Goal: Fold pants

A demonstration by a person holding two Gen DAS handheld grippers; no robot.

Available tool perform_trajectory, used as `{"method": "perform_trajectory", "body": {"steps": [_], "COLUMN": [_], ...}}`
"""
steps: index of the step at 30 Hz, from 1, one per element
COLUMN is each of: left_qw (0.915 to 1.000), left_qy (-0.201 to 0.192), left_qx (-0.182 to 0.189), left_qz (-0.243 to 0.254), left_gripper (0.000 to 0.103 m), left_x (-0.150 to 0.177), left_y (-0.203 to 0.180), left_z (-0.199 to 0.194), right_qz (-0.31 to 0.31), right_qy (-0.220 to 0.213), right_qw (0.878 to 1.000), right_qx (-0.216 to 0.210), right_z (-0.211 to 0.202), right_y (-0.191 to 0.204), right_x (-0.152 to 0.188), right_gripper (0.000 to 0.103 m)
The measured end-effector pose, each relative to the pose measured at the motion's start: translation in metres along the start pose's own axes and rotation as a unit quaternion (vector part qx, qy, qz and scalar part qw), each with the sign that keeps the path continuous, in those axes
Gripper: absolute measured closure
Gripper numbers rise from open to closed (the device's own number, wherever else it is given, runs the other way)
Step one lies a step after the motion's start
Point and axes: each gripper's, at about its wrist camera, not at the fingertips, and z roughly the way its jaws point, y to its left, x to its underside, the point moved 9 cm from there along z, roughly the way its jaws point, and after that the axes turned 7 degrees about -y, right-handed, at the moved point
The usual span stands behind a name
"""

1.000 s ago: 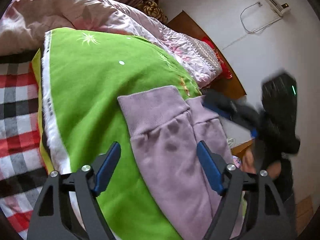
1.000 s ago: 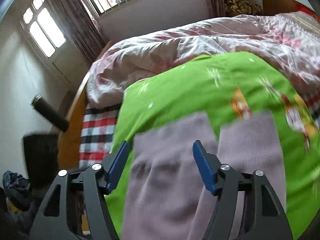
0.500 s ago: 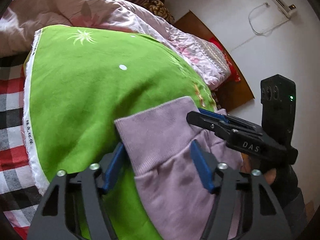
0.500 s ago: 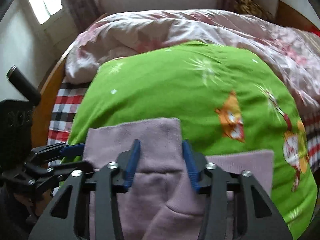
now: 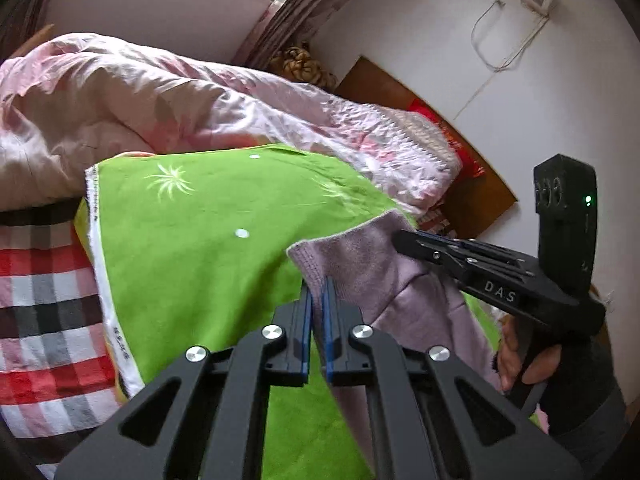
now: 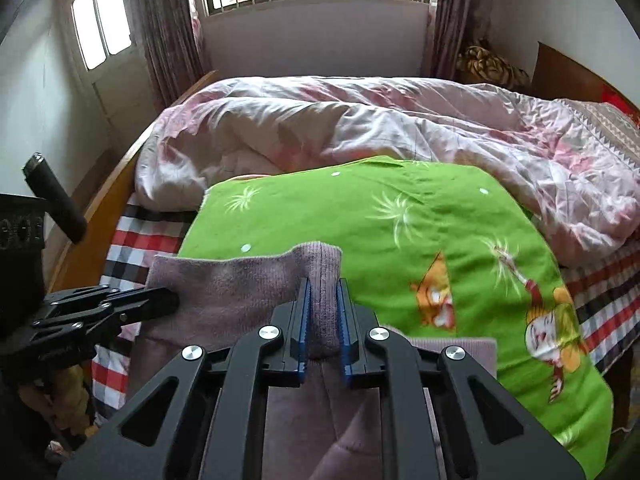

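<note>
Here, lilac pants [image 6: 240, 292] on the green blanket [image 6: 400, 216], ribbed cuff end lifted. Left gripper [image 5: 317, 300] clamped on the cuff's left edge; right gripper [image 6: 323, 304] pinched on a fold of the same cuff

Black hand-held gripper [image 5: 317, 292], blue pads [image 5: 306, 320]

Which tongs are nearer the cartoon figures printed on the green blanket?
Right. The right tongs pinch the pants beside the figures; the left tongs grip the cuff's far side.
</note>
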Motion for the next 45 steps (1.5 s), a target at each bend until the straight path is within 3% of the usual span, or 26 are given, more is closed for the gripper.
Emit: {"method": "perform_trajectory", "body": {"steps": [4,7,9,10,11,12,13,16,20,22,25,27,30,33,36,38,39,43,45], "left_qw": [0.9978,0.9971,0.9978,0.9978,0.9962,0.9939,0.9939,0.9971,0.9994,0.9997,0.9997,0.9994,0.9992,0.9984,0.9854,0.9608,0.9537,0.9446,0.9444], "left_qy": [0.046,0.06,0.047,0.03,0.009,-0.021,-0.042,-0.053,-0.02,-0.004,0.019,0.027,0.036,0.051,0.08,0.111,0.118,0.161,0.194], "left_qx": [-0.038,-0.035,-0.037,-0.054,-0.084,-0.107,-0.101,-0.055,-0.02,-0.013,-0.012,-0.015,-0.012,0.026,0.135,0.223,0.234,0.244,0.227], "left_qz": [-0.029,-0.032,-0.029,-0.024,-0.02,-0.017,-0.012,0.006,0.022,0.019,0.014,0.012,0.01,-0.005,-0.067,-0.123,-0.148,-0.149,-0.137], "left_gripper": [0.098,0.089,0.068,0.035,0.012,0.012,0.012,0.011,0.011,0.011,0.011,0.011,0.011,0.011,0.01,0.006,0.006,0.008,0.042], "left_x": [0.022,0.034,0.027,0.02,0.013,0.004,-0.003,-0.005,0.018,0.035,0.055,0.063,0.068,0.065,0.054,0.046,0.041,0.045,0.058], "left_y": [0.03,0.044,0.045,0.047,0.049,0.05,0.043,0.012,-0.018,-0.022,-0.022,-0.017,-0.013,-0.018,-0.038,-0.055,-0.058,-0.071,-0.073], "left_z": [0.025,0.034,0.025,0.016,0.005,-0.009,-0.023,-0.045,-0.043,-0.042,-0.042,-0.043,-0.048,-0.048,-0.042,-0.029,-0.016,0.026,0.045], "right_qz": [0.006,0.037,0.08,0.097,0.11,0.12,0.121,0.1,0.026,0.014,-0.011,-0.001,0.026,0.062,0.058,0.045,0.027,0.009,0.004], "right_qy": [0.035,0.041,0.014,-0.009,-0.033,-0.06,-0.076,-0.081,0.006,0.038,0.076,0.071,0.043,-0.002,-0.04,-0.04,-0.033,-0.007,0.002], "right_qw": [0.999,0.998,0.996,0.994,0.993,0.99,0.989,0.992,0.999,0.998,0.992,0.993,0.996,0.998,0.997,0.998,0.999,1.0,1.0], "right_qx": [0.001,-0.011,-0.035,-0.043,-0.041,-0.035,-0.03,0.001,0.042,0.048,0.096,0.093,0.075,0.032,-0.013,-0.021,-0.024,-0.027,-0.019], "right_z": [0.034,0.037,0.015,-0.002,-0.02,-0.042,-0.057,-0.09,-0.07,-0.053,-0.027,-0.021,-0.035,-0.062,-0.083,-0.084,-0.08,-0.056,-0.047], "right_y": [0.003,-0.002,-0.011,-0.019,-0.028,-0.039,-0.045,-0.048,-0.012,-0.003,-0.006,-0.009,-0.011,-0.009,0.012,0.028,0.04,0.061,0.062], "right_x": [0.022,0.025,0.011,0.001,-0.008,-0.017,-0.021,-0.012,0.051,0.076,0.103,0.109,0.102,0.082,0.062,0.058,0.061,0.076,0.084], "right_gripper": [0.089,0.081,0.078,0.071,0.045,0.033,0.033,0.037,0.055,0.057,0.06,0.063,0.094,0.095,0.095,0.095,0.095,0.095,0.093]}}
